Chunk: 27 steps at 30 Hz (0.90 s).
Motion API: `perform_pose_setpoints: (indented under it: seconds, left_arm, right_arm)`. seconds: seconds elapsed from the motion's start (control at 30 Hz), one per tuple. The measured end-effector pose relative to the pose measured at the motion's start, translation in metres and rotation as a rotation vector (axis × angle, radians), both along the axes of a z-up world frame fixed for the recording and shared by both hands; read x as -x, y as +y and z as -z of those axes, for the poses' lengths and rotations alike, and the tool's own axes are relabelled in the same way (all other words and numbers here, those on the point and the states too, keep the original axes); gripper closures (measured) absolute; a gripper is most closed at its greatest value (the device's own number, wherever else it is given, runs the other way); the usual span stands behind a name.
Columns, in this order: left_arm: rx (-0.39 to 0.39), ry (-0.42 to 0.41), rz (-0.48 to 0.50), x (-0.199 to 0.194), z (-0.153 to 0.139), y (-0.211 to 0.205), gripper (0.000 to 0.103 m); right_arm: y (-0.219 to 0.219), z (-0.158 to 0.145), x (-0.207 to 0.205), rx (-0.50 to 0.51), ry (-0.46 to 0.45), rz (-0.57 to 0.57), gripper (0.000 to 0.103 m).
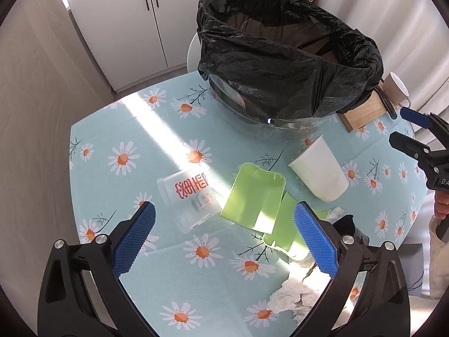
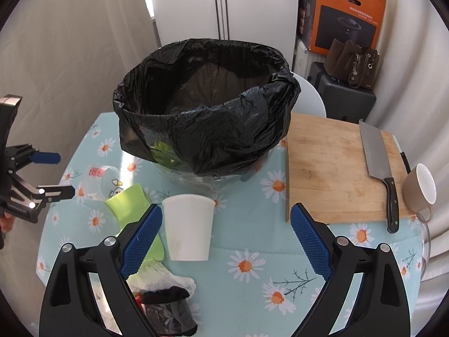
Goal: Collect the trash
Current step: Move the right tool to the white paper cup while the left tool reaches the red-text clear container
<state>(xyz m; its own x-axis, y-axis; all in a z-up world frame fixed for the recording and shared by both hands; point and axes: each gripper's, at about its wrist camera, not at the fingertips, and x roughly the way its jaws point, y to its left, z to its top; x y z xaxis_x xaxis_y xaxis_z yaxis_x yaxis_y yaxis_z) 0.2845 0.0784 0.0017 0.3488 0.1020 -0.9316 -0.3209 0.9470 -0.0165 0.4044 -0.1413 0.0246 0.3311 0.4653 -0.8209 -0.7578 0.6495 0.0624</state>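
Observation:
A bin lined with a black bag (image 1: 283, 56) (image 2: 204, 104) stands at the back of the daisy-patterned table. In front of it lie a white paper cup (image 1: 320, 171) (image 2: 188, 227), a green plastic piece (image 1: 254, 196) (image 2: 127, 203), a clear plastic cup with red print (image 1: 190, 199) (image 2: 102, 179), crumpled tissue (image 1: 294, 295) (image 2: 168, 276) and a dark wrapper (image 2: 168, 311). My left gripper (image 1: 224, 238) is open above the clear cup and green piece. My right gripper (image 2: 226, 241) is open, the white cup just inside its left finger.
A wooden cutting board (image 2: 331, 168) (image 1: 364, 111) with a cleaver (image 2: 378, 163) lies right of the bin. A brown mug (image 2: 421, 188) (image 1: 397, 88) sits at its edge. Curtains, white cupboards and an orange box (image 2: 348, 14) stand behind the table.

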Motion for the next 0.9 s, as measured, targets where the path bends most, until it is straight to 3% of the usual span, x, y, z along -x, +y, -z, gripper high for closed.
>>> perform_pose_setpoints:
  seconds: [0.4,0.9]
  left_arm:
    - [0.069,0.068,-0.046,-0.007,0.045,0.027,0.006]
    - [0.150,0.124,-0.090,-0.024,0.089,0.056,0.006]
  right_arm:
    - [0.034,0.063,0.015,0.132,0.081,-0.141,0.015]
    - [0.066,0.110,0.003,0.202,0.173,-0.188,0.015]
